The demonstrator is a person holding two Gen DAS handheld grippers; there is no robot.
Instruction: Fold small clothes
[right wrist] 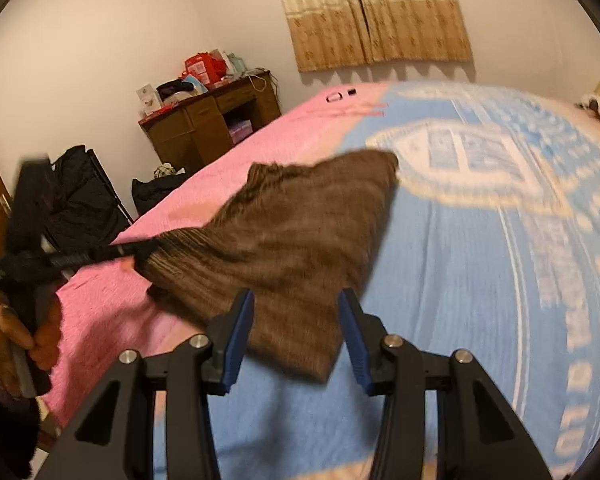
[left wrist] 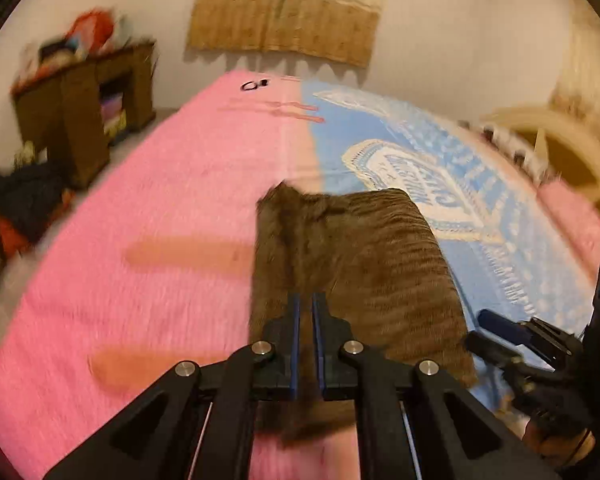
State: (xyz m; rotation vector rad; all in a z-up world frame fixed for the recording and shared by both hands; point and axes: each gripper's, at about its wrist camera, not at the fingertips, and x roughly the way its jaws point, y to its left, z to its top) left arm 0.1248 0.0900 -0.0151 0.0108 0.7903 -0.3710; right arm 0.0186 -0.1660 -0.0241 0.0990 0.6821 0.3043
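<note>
One brown garment (right wrist: 284,236) pinched by left tool (left wrist: 306,300); right tool (right wrist: 296,300) agape.

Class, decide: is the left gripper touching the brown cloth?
Touching. The right wrist view shows the left gripper shut on the brown cloth's edge, lifting it.

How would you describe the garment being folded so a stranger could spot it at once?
Find the bed cover, half pink, half pale blue. Near the seam between the colours is a brown ribbed knit garment, one edge pinched by the left gripper. It is the only dark, striped-textured cloth on the cover.
</note>
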